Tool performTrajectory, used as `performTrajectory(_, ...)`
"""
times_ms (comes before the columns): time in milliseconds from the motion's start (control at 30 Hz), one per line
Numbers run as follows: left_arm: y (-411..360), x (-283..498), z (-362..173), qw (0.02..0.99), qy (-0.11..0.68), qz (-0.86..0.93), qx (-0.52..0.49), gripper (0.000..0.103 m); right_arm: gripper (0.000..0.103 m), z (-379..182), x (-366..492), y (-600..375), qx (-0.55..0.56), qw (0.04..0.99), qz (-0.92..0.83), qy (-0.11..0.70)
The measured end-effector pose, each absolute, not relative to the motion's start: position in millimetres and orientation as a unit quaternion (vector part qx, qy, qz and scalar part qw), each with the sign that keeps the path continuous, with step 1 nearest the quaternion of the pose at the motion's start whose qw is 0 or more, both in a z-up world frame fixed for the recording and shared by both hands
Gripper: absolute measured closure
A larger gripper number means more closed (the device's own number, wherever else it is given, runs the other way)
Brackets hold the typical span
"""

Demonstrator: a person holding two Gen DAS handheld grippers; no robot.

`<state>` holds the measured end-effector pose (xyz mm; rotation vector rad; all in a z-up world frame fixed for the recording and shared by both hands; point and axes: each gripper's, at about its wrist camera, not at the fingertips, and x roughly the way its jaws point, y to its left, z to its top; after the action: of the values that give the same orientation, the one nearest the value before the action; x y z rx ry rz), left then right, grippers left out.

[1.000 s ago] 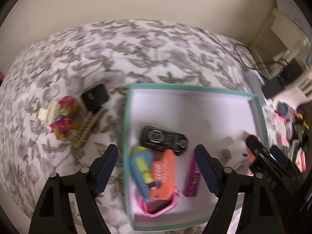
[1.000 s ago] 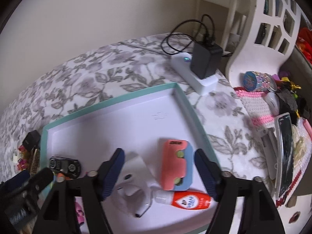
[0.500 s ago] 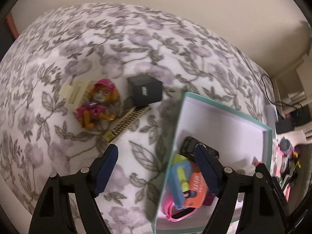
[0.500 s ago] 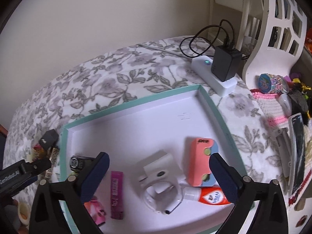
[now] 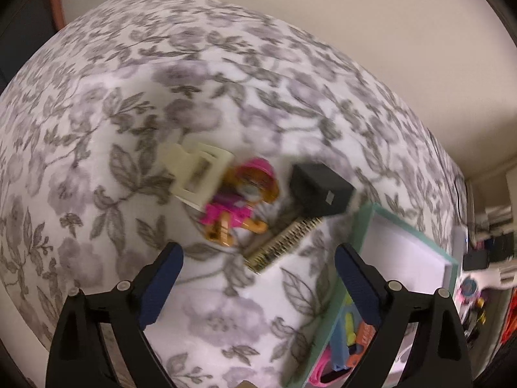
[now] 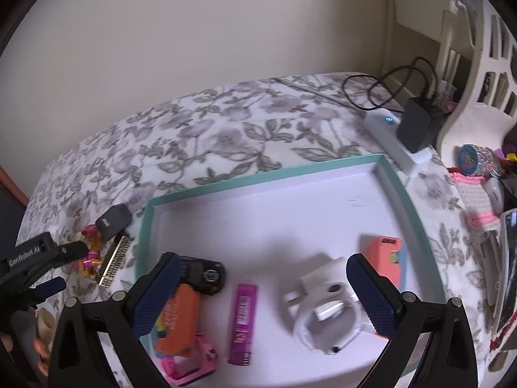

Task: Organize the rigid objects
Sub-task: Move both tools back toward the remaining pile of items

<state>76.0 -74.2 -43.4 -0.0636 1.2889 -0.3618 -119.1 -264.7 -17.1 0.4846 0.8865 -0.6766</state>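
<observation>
A: What has changed in the left wrist view?

B: The left gripper (image 5: pixel 258 278) was over the tray (image 5: pixel 362 226) a second ago, with the tray's contents between its fingers. Now it hangs over the flowered bedcover (image 5: pixel 194 80), its jaws opening with nothing between them. Ahead of it lie a toy figure (image 5: pixel 239 200), a cream clip (image 5: pixel 197 174), a black box (image 5: pixel 320 187) and a small comb (image 5: pixel 281 245), all outside the tray and close together.

A: And the right one?

B: The right gripper (image 6: pixel 263 291) is released and wider than before, empty over the tray. The white earbud case (image 6: pixel 326 310) and the pink stick (image 6: pixel 244 320) lie on the tray floor between its fingers, untouched. The coral block (image 6: pixel 386 265) sits just beyond its right finger; the black device (image 6: pixel 206 276) and orange case (image 6: pixel 177 320) lie by its left finger.
</observation>
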Motion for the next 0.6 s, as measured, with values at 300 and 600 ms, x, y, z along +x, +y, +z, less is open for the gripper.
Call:
performTrajectory(300, -38.8, 100.7, -25.9, 0.815, 0.554, -0.157, -0.061, 0.008, 0.0, -19.0, -91.2, -237.9, 0.204, 0.833, -0.29, 0.424)
performTrajectory(600, -20.4, 118.2, -13.1, 0.84, 0.513, -0.168, -0.057, 0.008, 0.0, -18.5, -67.4, -217.9, 0.186, 0.844, -0.265, 0.428)
